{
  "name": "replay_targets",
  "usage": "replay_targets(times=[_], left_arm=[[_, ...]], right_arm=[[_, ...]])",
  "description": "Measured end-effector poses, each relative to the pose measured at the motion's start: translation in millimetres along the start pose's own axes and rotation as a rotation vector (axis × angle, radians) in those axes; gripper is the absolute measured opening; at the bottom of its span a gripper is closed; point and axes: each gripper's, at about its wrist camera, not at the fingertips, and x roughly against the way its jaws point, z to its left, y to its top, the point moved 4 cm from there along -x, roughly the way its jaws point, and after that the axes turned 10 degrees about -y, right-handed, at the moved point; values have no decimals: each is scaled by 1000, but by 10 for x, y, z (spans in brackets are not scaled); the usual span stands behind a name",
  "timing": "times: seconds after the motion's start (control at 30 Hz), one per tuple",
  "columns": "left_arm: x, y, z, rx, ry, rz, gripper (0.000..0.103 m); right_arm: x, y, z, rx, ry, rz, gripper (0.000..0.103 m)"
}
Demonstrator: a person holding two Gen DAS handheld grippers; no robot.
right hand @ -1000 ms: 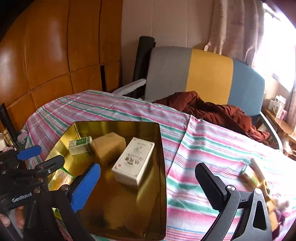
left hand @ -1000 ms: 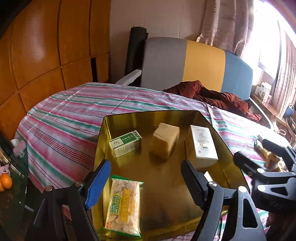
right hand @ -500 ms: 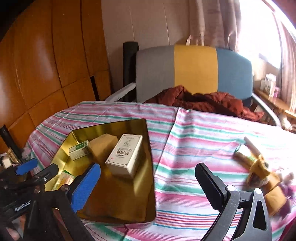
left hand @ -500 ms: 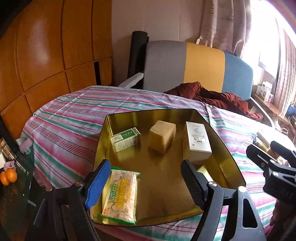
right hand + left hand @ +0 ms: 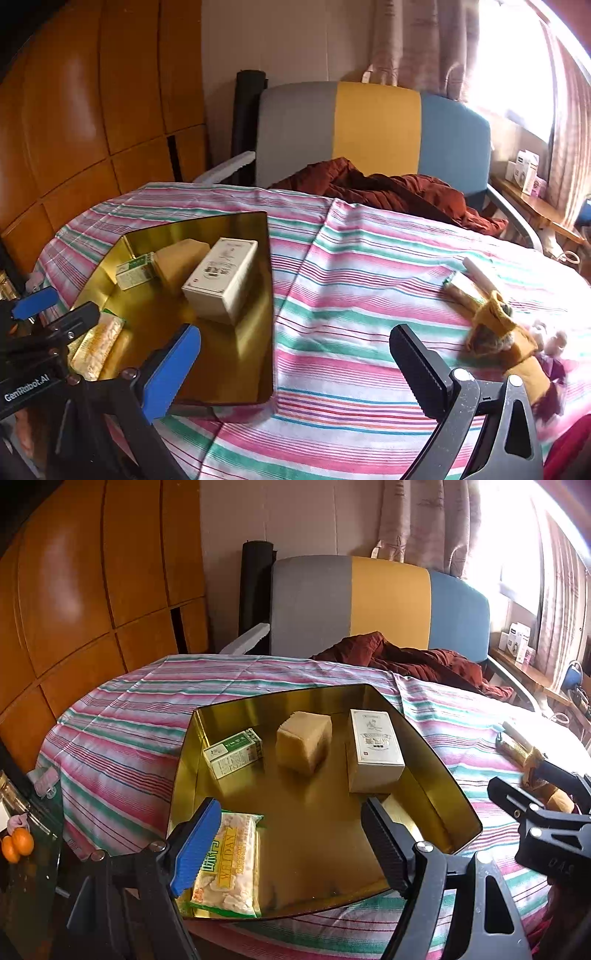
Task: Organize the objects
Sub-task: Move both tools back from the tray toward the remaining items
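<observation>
Glossy gold tray (image 5: 436, 760), matte boxes, blurred, perhaps plush toy (image 5: 506, 332)

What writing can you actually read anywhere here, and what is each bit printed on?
"WEIDAN": on the snack packet in the gold tray.
"GenRobot.AI": on the left claw, seen from the right camera.
Partly hidden letters, perhaps "DAS": on the right claw, seen from the left camera.
White box, green box: print too small to read.
</observation>
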Motion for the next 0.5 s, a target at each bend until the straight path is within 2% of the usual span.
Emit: replay_targets(times=[0.5], left_arm=[[-11,-2,-169,-63,-21,12,79]], right_arm=[[-50,1,-682,-72,-115,47,103]])
